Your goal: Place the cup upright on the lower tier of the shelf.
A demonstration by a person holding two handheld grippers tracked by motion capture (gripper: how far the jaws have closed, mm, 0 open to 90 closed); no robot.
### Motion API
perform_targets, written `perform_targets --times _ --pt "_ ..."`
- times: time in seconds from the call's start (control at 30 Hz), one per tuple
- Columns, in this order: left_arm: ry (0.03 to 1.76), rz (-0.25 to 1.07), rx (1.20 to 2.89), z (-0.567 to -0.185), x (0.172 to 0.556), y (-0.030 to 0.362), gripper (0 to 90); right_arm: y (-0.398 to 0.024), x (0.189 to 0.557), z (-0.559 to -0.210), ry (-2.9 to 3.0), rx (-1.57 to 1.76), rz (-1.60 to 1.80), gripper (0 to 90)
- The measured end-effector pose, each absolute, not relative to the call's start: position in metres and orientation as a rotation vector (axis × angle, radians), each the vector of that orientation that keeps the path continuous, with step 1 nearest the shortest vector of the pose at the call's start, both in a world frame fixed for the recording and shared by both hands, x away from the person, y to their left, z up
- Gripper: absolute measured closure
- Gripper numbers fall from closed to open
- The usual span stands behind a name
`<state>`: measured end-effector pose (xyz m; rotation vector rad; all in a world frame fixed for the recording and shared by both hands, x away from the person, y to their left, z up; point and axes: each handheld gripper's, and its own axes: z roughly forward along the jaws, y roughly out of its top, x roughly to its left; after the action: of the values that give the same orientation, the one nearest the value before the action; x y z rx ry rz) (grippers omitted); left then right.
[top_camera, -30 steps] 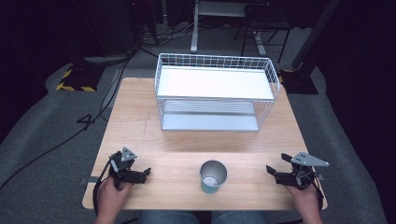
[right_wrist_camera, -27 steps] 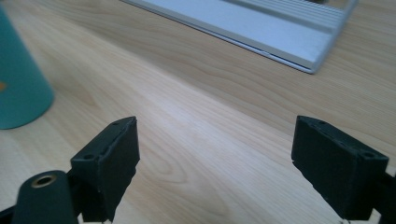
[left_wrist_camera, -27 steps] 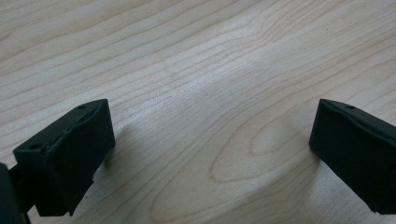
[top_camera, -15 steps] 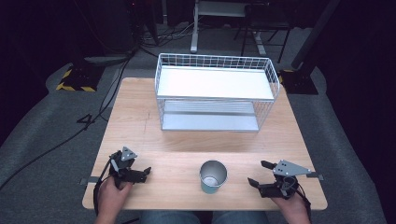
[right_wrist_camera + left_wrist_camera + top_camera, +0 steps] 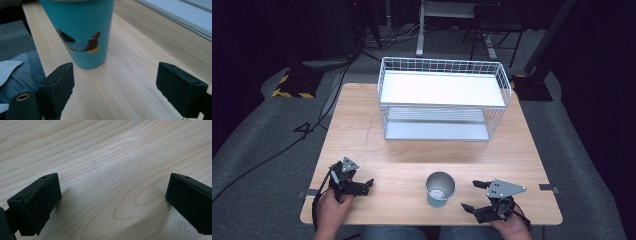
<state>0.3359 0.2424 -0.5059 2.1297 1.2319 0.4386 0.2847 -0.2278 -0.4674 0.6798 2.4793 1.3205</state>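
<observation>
- Cup (image 5: 440, 189) upright near the bench (image 5: 362, 125) front edge, just left of the right gripper (image 5: 476, 196).
- Right jaws spread wide, empty; cup off-centre toward one jaw.
- Risk: a sideways jaw bump could tip the cup or shove it off the edge.
- Left gripper (image 5: 367, 184) parked, jaws apart, empty.

The left gripper (image 5: 368, 184) sits low at the near left, held from behind by the left hand (image 5: 333, 206), jaws spread wide. The right gripper (image 5: 472, 195) sits at the near right in the right hand (image 5: 510, 226), jaws likewise parted, pointing leftward
</observation>
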Motion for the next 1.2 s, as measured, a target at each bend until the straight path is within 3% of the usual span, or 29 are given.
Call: perform_targets --times 0.43,1.2 --pt "1.232 0.439 2.13 -0.506 0.336 0.242 0.5 -0.185 0.281 -0.484 2.502 0.637 1.35 15.9" --pt "1.236 0.439 2.129 -0.506 0.337 0.242 0.6 -0.149 0.292 -0.501 2.453 0.793 1.393 15.8"
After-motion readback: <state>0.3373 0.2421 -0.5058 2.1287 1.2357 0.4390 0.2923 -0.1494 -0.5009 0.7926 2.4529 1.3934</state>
